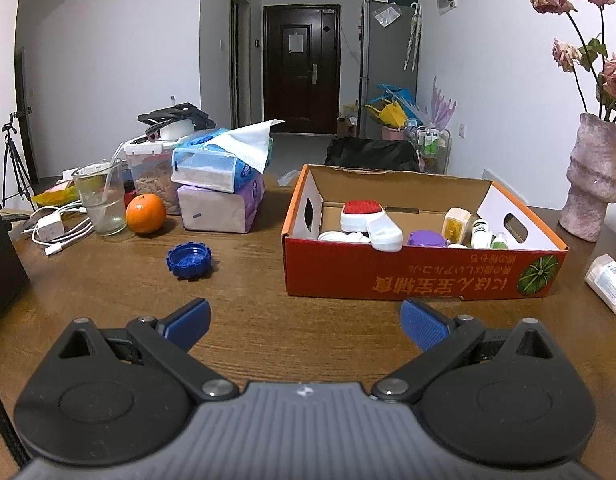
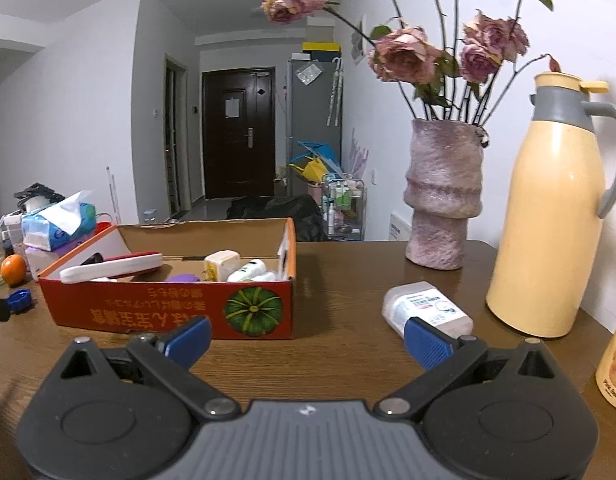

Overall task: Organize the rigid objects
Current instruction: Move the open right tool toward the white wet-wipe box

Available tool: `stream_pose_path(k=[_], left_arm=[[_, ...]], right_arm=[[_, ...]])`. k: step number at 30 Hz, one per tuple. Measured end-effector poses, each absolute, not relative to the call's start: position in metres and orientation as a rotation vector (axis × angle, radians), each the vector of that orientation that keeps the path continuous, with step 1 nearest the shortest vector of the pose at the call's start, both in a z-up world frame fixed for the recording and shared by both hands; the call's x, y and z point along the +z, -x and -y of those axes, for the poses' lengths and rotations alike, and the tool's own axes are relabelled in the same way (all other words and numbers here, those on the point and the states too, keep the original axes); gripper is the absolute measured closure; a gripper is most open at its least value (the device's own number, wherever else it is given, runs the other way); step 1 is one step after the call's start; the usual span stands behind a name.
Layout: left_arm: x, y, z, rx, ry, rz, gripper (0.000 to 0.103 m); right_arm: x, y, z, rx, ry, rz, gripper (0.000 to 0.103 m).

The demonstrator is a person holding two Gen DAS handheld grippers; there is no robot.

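A red cardboard box [image 1: 423, 272] stands on the wooden table and holds a red-and-white brush [image 1: 371, 220], a purple lid, small bottles and a yellow-white item. It also shows in the right wrist view [image 2: 168, 308]. A blue ridged cap [image 1: 188, 261] lies on the table left of the box, ahead of my left gripper [image 1: 306, 322], which is open and empty. A clear labelled bottle [image 2: 425, 310] lies on its side right of the box, just beyond the right finger of my right gripper [image 2: 307, 340], which is open and empty.
At the back left stand tissue packs [image 1: 224, 184], an orange [image 1: 146, 213], a glass with a straw [image 1: 100, 200] and white cables. A pink vase of dried roses [image 2: 441, 196], a cream thermos jug [image 2: 547, 216] and a yellow cup [image 2: 613, 364] stand at the right.
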State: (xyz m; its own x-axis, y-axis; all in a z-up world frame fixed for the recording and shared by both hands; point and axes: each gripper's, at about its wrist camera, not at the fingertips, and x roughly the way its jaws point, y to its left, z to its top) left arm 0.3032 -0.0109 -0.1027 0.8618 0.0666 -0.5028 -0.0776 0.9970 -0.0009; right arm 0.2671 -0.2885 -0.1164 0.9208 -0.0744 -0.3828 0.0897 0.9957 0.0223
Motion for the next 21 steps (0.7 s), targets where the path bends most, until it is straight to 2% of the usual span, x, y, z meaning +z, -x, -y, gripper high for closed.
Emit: stream_pose_path(k=[21], left_arm=[[-0.112, -0.307, 0.024, 0.082, 0.027, -0.558, 0.000]], right_arm=[[-0.154, -0.328, 0.387, -0.218, -0.028, -0.506, 0.001]])
